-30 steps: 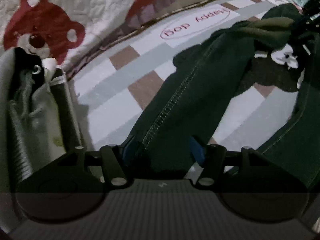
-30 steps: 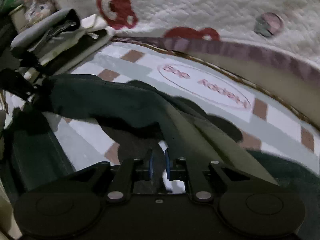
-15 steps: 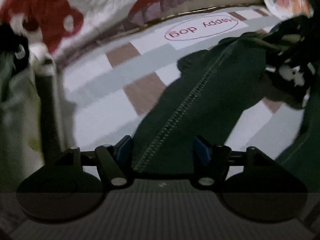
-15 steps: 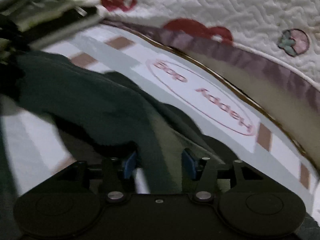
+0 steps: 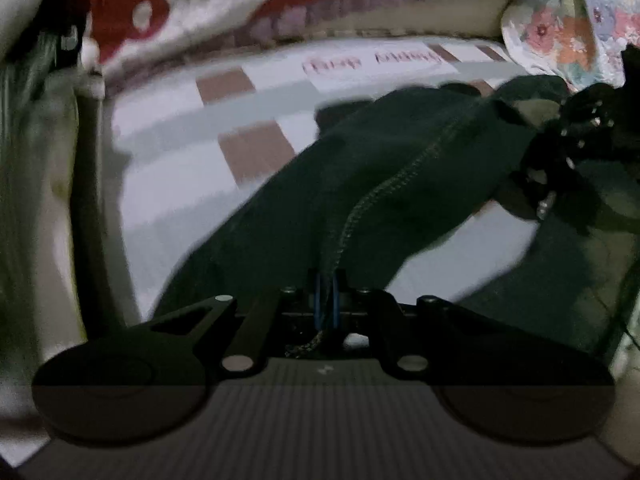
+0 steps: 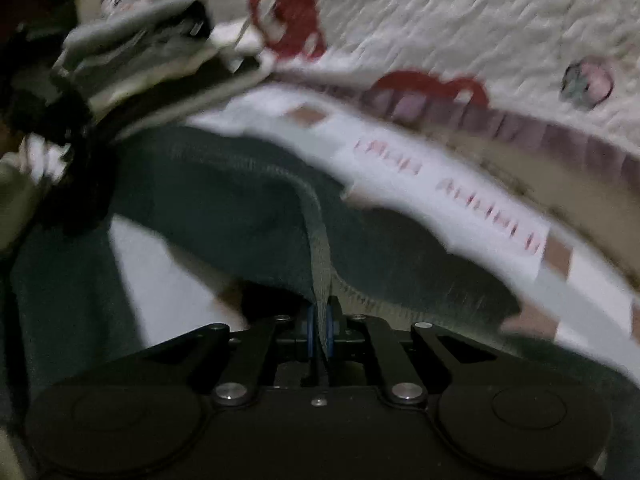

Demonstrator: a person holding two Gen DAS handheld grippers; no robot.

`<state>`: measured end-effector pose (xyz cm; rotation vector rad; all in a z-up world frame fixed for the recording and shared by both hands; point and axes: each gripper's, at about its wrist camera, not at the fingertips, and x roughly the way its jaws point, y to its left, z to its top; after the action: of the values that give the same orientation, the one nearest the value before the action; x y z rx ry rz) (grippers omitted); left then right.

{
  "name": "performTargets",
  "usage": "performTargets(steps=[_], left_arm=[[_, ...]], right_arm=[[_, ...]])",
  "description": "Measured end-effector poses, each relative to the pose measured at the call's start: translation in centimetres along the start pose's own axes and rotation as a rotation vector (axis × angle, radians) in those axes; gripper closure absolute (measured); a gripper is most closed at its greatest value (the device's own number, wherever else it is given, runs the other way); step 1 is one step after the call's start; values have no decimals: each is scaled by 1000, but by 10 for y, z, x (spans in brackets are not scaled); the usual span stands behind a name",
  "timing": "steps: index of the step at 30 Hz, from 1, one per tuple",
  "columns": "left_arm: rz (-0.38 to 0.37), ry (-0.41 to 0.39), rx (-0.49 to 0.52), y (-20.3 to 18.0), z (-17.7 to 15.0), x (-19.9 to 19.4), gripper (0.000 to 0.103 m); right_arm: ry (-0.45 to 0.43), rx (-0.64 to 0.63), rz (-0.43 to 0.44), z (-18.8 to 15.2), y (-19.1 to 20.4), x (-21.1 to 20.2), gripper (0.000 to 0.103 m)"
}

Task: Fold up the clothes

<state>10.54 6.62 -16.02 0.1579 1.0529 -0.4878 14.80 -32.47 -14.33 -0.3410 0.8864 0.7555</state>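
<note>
The dark green garment (image 5: 400, 184) stretches across your checked bedsheet (image 5: 168, 184), lifted between both tools; your left gripper (image 5: 327, 300) is pinched tight on its stitched seam; your right gripper (image 6: 320, 326) is clamped on a fabric edge; half a second ago both jaws stood wide apart.

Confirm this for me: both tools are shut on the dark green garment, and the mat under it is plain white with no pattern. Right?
Not quite. The mat is not plain: the left wrist view shows brown and grey checks and pink lettering on white. The rest holds: the left tool and the right tool are each shut on the dark green garment.
</note>
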Motion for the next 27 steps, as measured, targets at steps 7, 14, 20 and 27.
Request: performTargets(steps=[7, 14, 20, 27], left_arm=[[-17, 77, 33, -21, -29, 1, 98], [-16, 162, 140, -42, -39, 2, 98], [-28, 134, 119, -36, -36, -20, 97], [73, -2, 29, -5, -21, -56, 82]], right_arm=[[73, 35, 32, -29, 13, 3, 94], [113, 75, 79, -45, 14, 1, 92], [177, 195, 241, -52, -5, -5, 77], [-98, 581, 104, -56, -121, -81, 46]])
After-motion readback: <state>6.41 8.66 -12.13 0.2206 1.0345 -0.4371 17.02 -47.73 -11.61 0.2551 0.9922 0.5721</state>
